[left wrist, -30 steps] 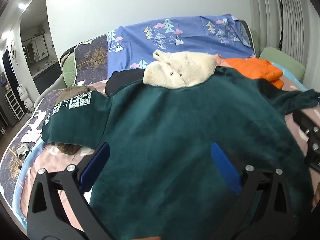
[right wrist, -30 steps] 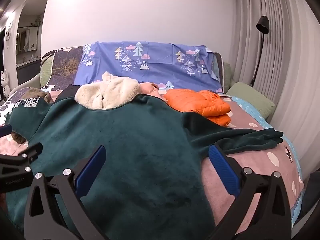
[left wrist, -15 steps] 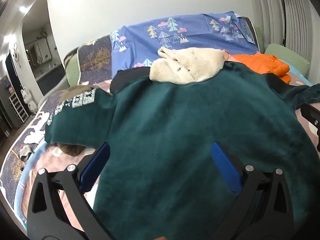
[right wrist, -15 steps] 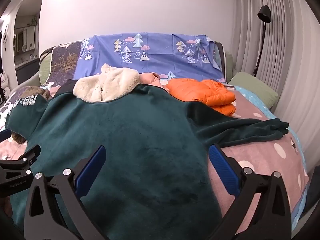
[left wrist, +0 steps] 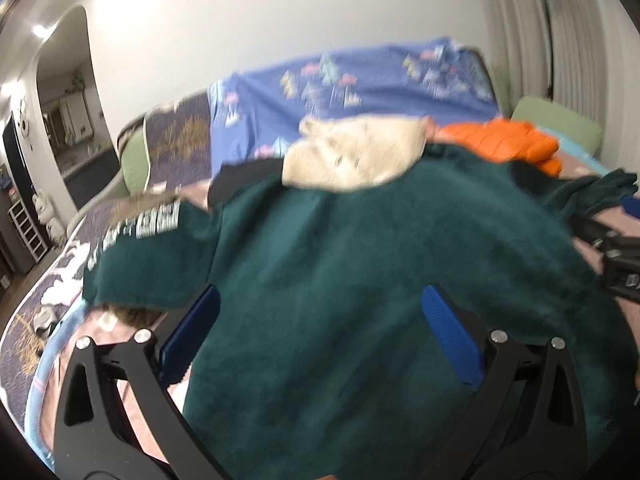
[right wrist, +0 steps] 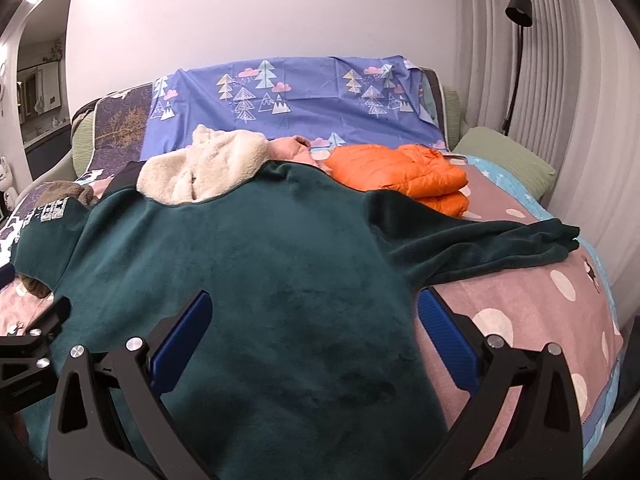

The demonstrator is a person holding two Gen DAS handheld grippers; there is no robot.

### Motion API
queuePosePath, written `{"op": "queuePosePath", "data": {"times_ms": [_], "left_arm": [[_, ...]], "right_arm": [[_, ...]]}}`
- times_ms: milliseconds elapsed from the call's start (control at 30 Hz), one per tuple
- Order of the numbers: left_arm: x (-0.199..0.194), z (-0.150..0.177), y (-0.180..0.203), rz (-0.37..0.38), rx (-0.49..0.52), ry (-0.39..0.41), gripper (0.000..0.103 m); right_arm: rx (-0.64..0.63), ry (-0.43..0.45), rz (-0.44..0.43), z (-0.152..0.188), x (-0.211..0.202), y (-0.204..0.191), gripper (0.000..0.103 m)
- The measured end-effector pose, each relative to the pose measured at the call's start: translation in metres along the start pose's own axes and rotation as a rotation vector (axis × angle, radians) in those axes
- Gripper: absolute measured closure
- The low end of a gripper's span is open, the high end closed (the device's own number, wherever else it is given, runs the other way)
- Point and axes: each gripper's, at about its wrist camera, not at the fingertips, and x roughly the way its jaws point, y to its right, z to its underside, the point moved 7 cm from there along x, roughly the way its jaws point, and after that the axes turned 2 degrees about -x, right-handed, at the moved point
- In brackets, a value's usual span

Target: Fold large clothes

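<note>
A large dark green fleece top [right wrist: 248, 264] lies spread flat on the bed, back up. Its left sleeve [left wrist: 152, 256] carries white lettering; its right sleeve [right wrist: 492, 244] stretches toward the bed's right edge. My left gripper [left wrist: 320, 320] hovers open over the top's lower left part, nothing between its blue pads. My right gripper [right wrist: 312, 328] stands open over the lower right hem, its right pad [right wrist: 448, 344] above the pink sheet. The right gripper's frame [left wrist: 616, 256] shows at the right edge of the left wrist view; the left gripper's frame [right wrist: 28, 344] at the lower left of the right wrist view.
A cream fleece garment [right wrist: 208, 168] and a folded orange puffer jacket [right wrist: 404, 172] lie beyond the collar. A blue tree-print sheet [right wrist: 304, 96] covers the headboard. A green pillow [right wrist: 508, 156] and floor lamp [right wrist: 516, 40] stand at the right. A brown item [right wrist: 36, 284] pokes out under the left sleeve.
The left wrist view has tilted and swung a little, blurring the picture. The right gripper has eased forward slightly over the hem. Both stay open; the green top has not moved.
</note>
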Motion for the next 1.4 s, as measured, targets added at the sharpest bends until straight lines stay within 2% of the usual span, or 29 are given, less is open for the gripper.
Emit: {"op": "queuePosePath", "data": {"times_ms": [67,133,300,500,733,1167,1400], "left_arm": [[-0.011,-0.006,0.004,-0.010,0.030,0.084,0.002],[-0.013,-0.010,0.007,-0.024,0.056,0.109,0.002],[-0.002,-0.005,0.005,0.022,0.029,-0.001,0.002],[0.013,0.004,-0.004,0.016,-0.013,-0.104,0.005],[0.014,0.004,-0.004,0.004,-0.010,-0.093,0.005],[0.015,0.008,-0.004,0.092,-0.074,-0.115,0.005],[0.020,0.008,0.000,0.085,-0.054,-0.132,0.005]], "right_arm": [[0.001,0.001,0.000,-0.001,-0.001,0.000,0.001],[-0.003,0.002,0.000,-0.001,-0.001,0.000,0.001],[0.002,0.007,-0.003,-0.004,-0.003,0.002,0.001],[0.003,0.006,-0.005,-0.004,-0.003,0.002,0.001],[-0.002,0.000,-0.010,-0.004,-0.003,-0.002,0.001],[-0.020,0.002,-0.017,-0.007,-0.002,-0.010,0.001],[-0.025,0.005,-0.021,-0.008,-0.002,-0.011,0.001]]}}
